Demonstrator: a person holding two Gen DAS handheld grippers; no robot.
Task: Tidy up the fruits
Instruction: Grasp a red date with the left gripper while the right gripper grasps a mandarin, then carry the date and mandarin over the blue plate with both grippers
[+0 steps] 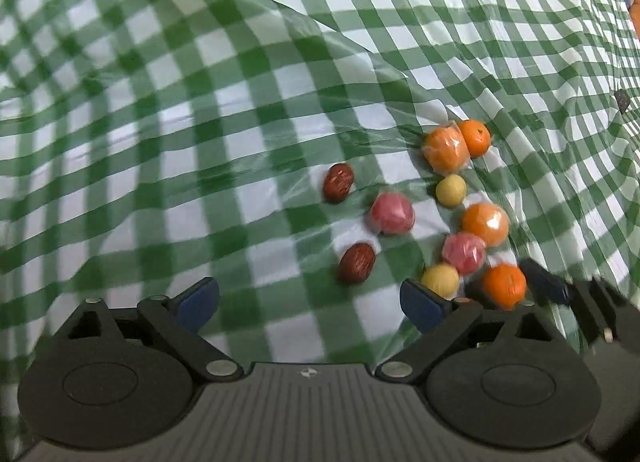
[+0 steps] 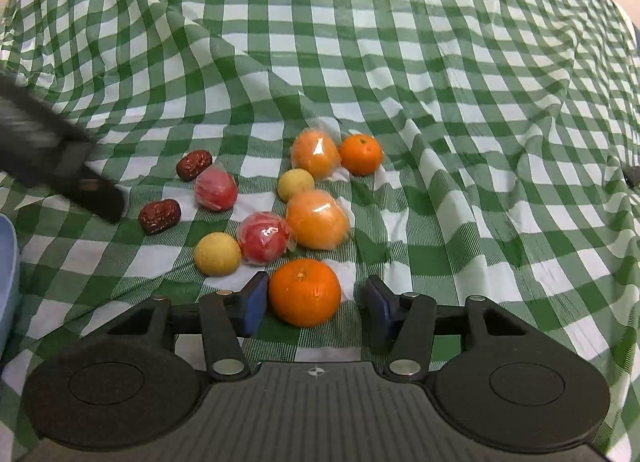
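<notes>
Blue-padded fingers of the right gripper (image 2: 316, 304) spread to either side of the nearest orange (image 2: 305, 291), left pad just beside the peel, right pad clear of it, nothing pinched; gripper angled down over the bench. Just beyond: a yellow ball fruit (image 2: 217, 254) touching a wrapped red fruit (image 2: 264, 238), and a large wrapped orange (image 2: 318, 218) against that. Left of these, two dark red dates (image 2: 159, 216), with a second wrapped red fruit (image 2: 216, 191) between the farther date and the cluster. Farther back, a second yellow fruit (image 2: 295, 184), another wrapped orange (image 2: 315, 155) and a bare orange (image 2: 361, 154) side by side. Left gripper (image 1: 310, 302) tilted steeply down, fingers spread wide over bare cloth, holding nothing, nearer date ahead between them; picture blurred. All fruit loose on a rumpled green-and-white checked tablecloth (image 2: 480, 102) covering the bench. Pale blue rim (image 2: 8, 262) at the left edge of the right view, too cropped to tell what.
</notes>
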